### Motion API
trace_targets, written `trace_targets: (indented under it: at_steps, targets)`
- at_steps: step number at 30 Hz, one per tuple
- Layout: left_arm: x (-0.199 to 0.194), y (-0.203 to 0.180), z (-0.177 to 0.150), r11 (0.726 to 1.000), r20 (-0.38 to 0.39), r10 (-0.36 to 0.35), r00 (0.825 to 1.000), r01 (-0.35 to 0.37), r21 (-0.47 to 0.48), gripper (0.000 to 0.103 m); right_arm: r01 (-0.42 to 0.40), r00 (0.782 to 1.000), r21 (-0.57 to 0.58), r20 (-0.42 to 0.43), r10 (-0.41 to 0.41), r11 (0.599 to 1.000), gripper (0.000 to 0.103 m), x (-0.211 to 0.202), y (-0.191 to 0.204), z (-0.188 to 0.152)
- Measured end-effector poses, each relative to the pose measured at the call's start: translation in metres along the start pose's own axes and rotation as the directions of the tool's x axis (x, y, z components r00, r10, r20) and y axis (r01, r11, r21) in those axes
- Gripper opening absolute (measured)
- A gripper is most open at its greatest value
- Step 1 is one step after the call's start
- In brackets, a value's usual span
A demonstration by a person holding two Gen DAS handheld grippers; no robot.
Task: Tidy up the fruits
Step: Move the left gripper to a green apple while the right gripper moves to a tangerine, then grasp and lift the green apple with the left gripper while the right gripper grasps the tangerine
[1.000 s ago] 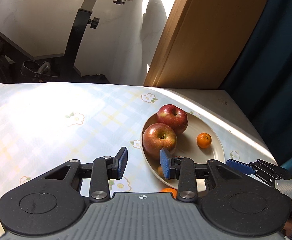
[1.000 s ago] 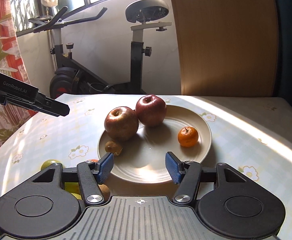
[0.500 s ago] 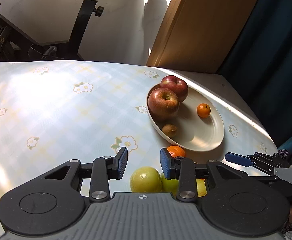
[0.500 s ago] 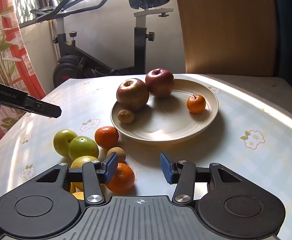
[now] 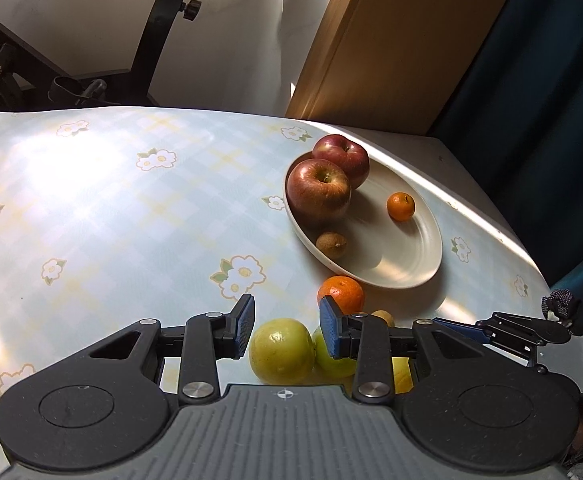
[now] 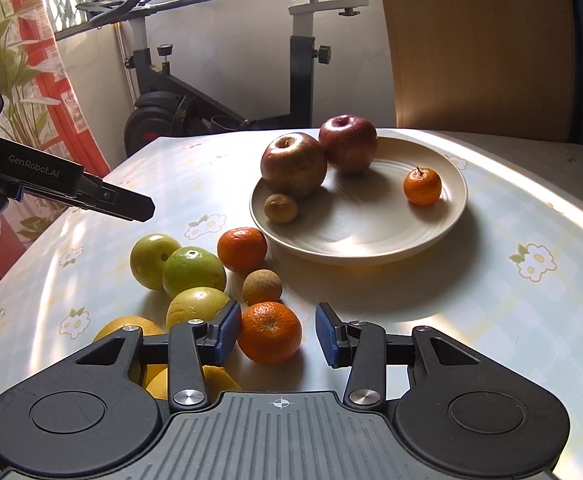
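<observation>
My right gripper point(image 6: 277, 332) sits at bottom centre of the right wrist view; its jaws have just been closing and now flank a tangerine point(image 6: 269, 332), which lies between them but nearer the left pad. I see a clear gap at the right pad, so I read this gripper as not yet clamped. In my judgement this is the fruit in hand, and the right hand is the nearer one to it. The tangerine is round, so no long axis governs the approach; what matters is that it sits left of the jaw centreline, so I would shift left before closing further. My left gripper point(image 5: 287, 330) is narrowly parted and holds nothing; a green fruit point(image 5: 282, 351) lies below and beyond its pads, not pressed. Further up the right wrist view, loose fruit clusters at lower left on the table point(image 6: 511, 320): a second green fruit point(image 6: 194, 272), a brown fruit point(image 6: 262, 287) and another tangerine point(image 6: 242, 249). Beyond them, at centre right, the plate point(image 6: 371, 240) already carries two apples point(image 6: 294, 165), a small brown fruit and one tangerine, with bare space at its near side.
</observation>
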State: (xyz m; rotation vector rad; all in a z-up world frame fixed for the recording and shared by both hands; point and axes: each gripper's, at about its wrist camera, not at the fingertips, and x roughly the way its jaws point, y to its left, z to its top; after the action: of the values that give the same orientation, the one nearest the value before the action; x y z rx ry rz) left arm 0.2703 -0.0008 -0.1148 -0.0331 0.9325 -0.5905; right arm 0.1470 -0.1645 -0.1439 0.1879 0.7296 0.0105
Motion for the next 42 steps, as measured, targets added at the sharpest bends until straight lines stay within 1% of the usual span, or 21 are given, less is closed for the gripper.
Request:
trace_targets:
  at_steps: [2, 4, 9, 14, 19, 26, 28, 31, 35, 39, 42]
  targets:
    - [0.001, 0.001, 0.0, 1.0, -0.005, -0.003, 1.0, 0.003, -0.006, 0.037, -0.011, 1.0, 0.015, -0.006, 0.012, 1.0, 0.036, 0.0, -0.002, 0.0]
    - [0.002, 0.001, -0.001, 1.0, -0.011, -0.004, 1.0, 0.003, -0.009, 0.037, -0.034, 0.999, 0.036, -0.013, 0.034, 0.999, 0.03, 0.0, -0.004, 0.001]
    - [0.004, 0.001, -0.001, 1.0, -0.02, 0.0, 1.0, 0.0, -0.004, 0.037, -0.027, 1.0, 0.017, -0.009, 0.027, 0.999, 0.028, -0.001, -0.002, 0.0]
    - [0.005, 0.0, 0.0, 1.0, -0.019, 0.002, 1.0, -0.002, 0.001, 0.037, 0.036, 0.999, -0.018, 0.001, -0.036, 0.999, 0.028, -0.005, -0.005, 0.001]
    - [0.005, 0.0, 0.001, 1.0, -0.021, 0.002, 1.0, -0.002, 0.002, 0.037, 0.109, 0.994, -0.039, 0.01, -0.109, 0.993, 0.028, -0.009, -0.014, 0.003]
    - [0.006, 0.002, 0.001, 1.0, -0.032, -0.002, 0.999, 0.002, -0.01, 0.037, 0.109, 0.994, -0.033, 0.017, -0.109, 0.993, 0.029, -0.007, -0.016, 0.001]
    - [0.007, 0.003, 0.001, 1.0, -0.037, -0.002, 0.999, 0.001, -0.015, 0.037, 0.103, 0.995, -0.019, 0.014, -0.102, 0.995, 0.032, -0.007, -0.017, 0.001]
    - [0.008, 0.003, 0.0, 1.0, -0.042, 0.002, 0.999, -0.003, -0.021, 0.037, 0.093, 0.996, -0.002, 0.012, -0.093, 0.996, 0.033, -0.006, -0.019, -0.001]
    - [0.01, 0.009, -0.004, 0.997, -0.063, -0.031, 0.998, 0.027, -0.072, 0.038, 0.08, 0.997, 0.0, 0.005, -0.08, 0.997, 0.033, -0.004, -0.019, -0.002]
    - [0.012, 0.013, -0.008, 0.996, -0.075, -0.034, 0.997, 0.027, -0.088, 0.038, 0.078, 0.997, 0.0, 0.007, -0.078, 0.997, 0.033, -0.004, -0.019, -0.003]
    - [0.015, 0.017, -0.011, 0.993, -0.09, -0.049, 0.995, 0.039, -0.11, 0.038, 0.075, 0.997, 0.006, 0.008, -0.075, 0.997, 0.033, -0.004, -0.02, -0.003]
